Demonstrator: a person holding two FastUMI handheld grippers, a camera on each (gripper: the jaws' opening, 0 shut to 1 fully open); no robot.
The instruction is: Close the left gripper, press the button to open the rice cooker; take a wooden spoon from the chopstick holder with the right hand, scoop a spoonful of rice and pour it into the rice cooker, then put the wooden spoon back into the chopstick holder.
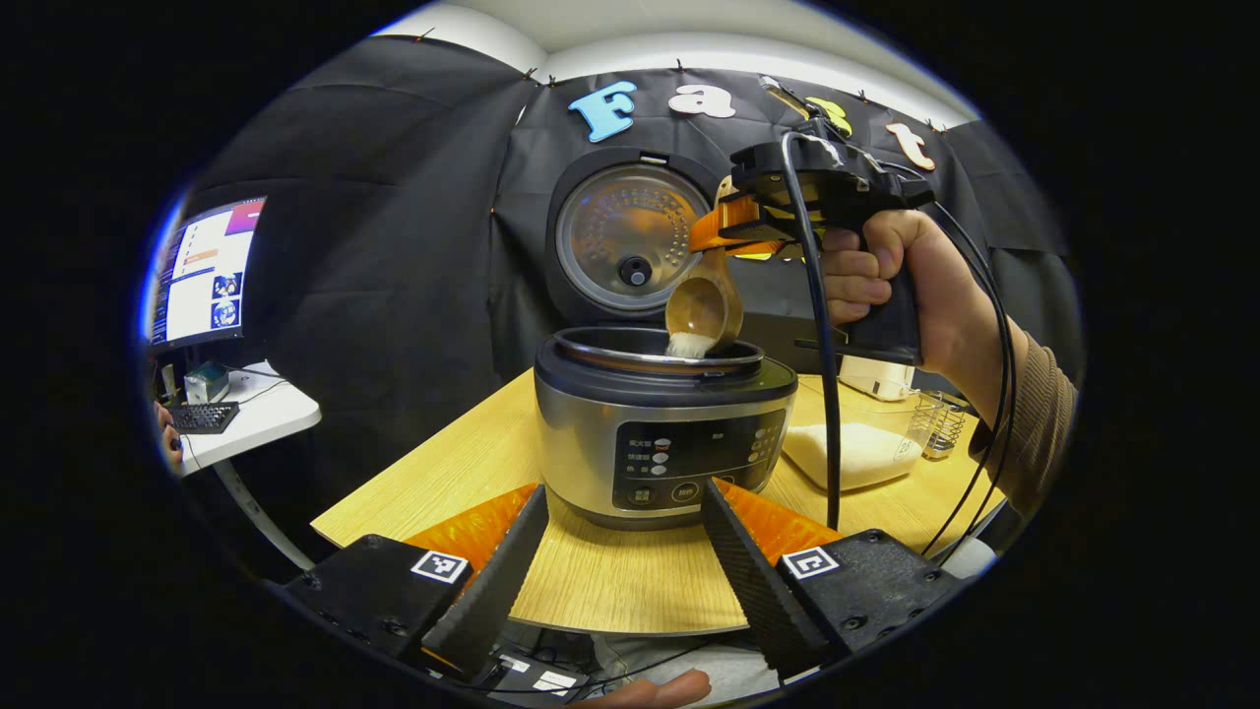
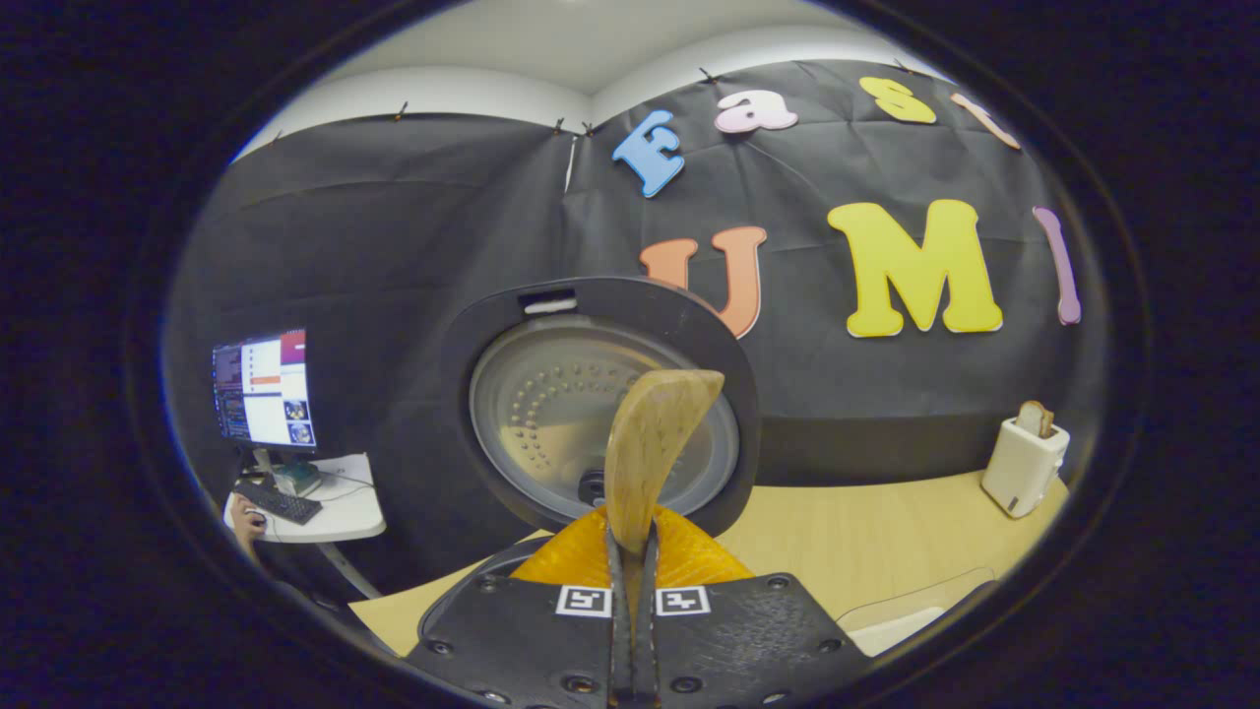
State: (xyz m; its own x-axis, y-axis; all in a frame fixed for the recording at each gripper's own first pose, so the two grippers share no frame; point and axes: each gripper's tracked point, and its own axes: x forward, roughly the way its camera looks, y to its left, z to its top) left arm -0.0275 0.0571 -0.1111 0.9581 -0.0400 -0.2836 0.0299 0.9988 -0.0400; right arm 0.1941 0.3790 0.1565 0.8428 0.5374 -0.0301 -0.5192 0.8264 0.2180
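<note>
The rice cooker (image 1: 664, 433) stands mid-table with its lid (image 1: 630, 241) swung up. Over its pot, a hand holds my right gripper (image 1: 724, 228), shut on the wooden spoon (image 1: 704, 310). The spoon's bowl tips downward and white rice slides from it into the pot. In the right gripper view the gripper (image 2: 632, 537) clamps the spoon (image 2: 655, 443), whose wood rises in front of the open lid (image 2: 551, 414). My left gripper (image 1: 623, 490) hovers low before the cooker's control panel, its fingers spread wide with nothing between them.
A clear container of rice (image 1: 851, 453) and the wire chopstick holder (image 1: 940, 428) sit right of the cooker on the wooden table (image 1: 610, 581). A white toaster (image 2: 1024, 463) stands at the back right. A side table with a monitor (image 1: 202, 276) and keyboard is far left.
</note>
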